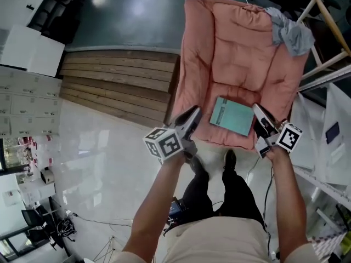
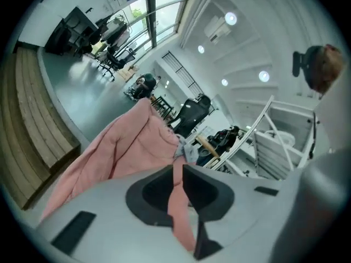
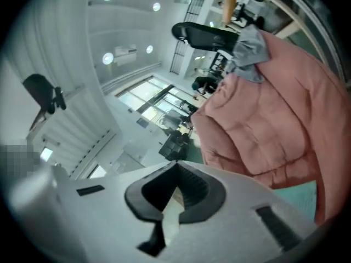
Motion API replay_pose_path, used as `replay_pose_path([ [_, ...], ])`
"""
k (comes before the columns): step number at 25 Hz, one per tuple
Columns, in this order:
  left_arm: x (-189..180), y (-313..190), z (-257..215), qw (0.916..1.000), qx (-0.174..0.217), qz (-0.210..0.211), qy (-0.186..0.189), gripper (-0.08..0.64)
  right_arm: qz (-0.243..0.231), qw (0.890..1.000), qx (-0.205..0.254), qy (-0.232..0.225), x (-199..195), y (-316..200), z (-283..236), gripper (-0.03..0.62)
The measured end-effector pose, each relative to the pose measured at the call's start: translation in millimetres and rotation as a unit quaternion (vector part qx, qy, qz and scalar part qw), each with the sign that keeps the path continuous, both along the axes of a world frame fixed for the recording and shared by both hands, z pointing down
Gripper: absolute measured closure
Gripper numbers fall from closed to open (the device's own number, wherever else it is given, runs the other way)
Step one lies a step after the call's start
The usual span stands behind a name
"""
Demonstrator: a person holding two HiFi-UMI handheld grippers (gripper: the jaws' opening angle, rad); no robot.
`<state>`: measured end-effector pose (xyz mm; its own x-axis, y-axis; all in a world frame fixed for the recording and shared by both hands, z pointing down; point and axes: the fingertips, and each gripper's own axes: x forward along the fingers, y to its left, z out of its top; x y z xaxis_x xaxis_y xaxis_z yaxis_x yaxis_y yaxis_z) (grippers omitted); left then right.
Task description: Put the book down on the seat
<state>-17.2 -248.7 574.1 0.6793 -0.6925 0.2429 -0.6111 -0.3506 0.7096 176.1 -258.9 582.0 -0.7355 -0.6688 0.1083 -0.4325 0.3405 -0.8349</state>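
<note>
Pink seat cushion (image 1: 241, 53) carries the teal book (image 1: 232, 116) lying flat; left tool (image 1: 191, 116) is closing on nothing, right tool (image 1: 259, 116) is clenched, empty.

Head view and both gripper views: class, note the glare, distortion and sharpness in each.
Head view: sharp, soft glare on the glossy white floor. Left gripper view: fisheye curves the room, black corners, ceiling lights bloom. Right gripper view: same fisheye curve, bright windows, pink cushion evenly lit.
</note>
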Motion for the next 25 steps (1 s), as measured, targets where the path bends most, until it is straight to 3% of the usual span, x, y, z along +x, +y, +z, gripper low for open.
replay_pose_path([
  [3,-7,24,-76,0.9969,0.062,0.016,0.046,0.534,-0.044,0.996,0.061,0.038,-28,27,-68,0.607],
  [10,-15,88,-197,0.9829,0.159,0.076,0.051,0.543,-0.091,0.980,0.157,0.075,-60,80,-178,0.607],
  [18,-39,152,-280,0.9677,0.229,0.096,0.046,0.543,-0.119,0.961,0.229,0.096,-79,132,-265,0.607],
  [25,-53,201,-320,0.9610,0.252,0.104,0.048,0.543,-0.137,0.953,0.252,0.097,-92,175,-306,0.607],
])
